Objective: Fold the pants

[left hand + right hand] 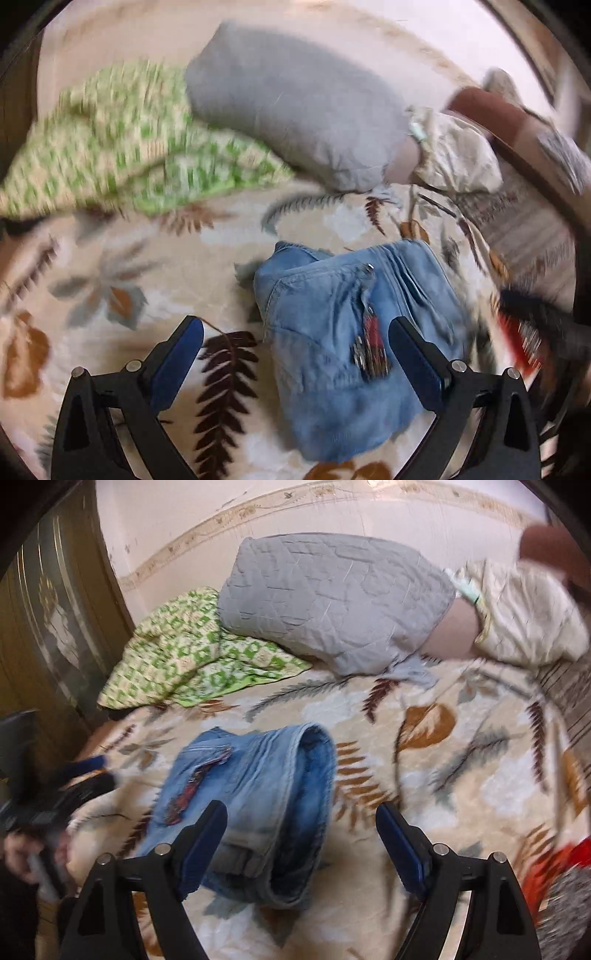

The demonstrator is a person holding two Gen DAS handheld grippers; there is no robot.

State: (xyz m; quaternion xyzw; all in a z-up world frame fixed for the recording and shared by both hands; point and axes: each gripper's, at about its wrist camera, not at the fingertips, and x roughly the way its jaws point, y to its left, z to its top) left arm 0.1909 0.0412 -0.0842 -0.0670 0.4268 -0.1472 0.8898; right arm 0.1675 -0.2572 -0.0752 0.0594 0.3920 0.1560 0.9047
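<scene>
The light blue jeans [343, 332] lie folded into a compact bundle on the leaf-patterned blanket [155, 273]. A red and dark patch [371, 345] shows on top. My left gripper [295, 332] is open and empty just above the bundle's near left part. In the right wrist view the jeans [258, 794] show a rolled fold edge on the right. My right gripper [301, 819] is open and empty, its left finger [201, 845] over the bundle's near edge. The left gripper [74, 782] appears blurred at the far left there.
A grey quilted pillow [332, 598] and a green patterned cloth [184, 653] lie at the back by the wall. A cream pillow [524, 609] sits at the back right. A wooden door [48, 627] stands left. Something red [554, 864] lies at the right edge.
</scene>
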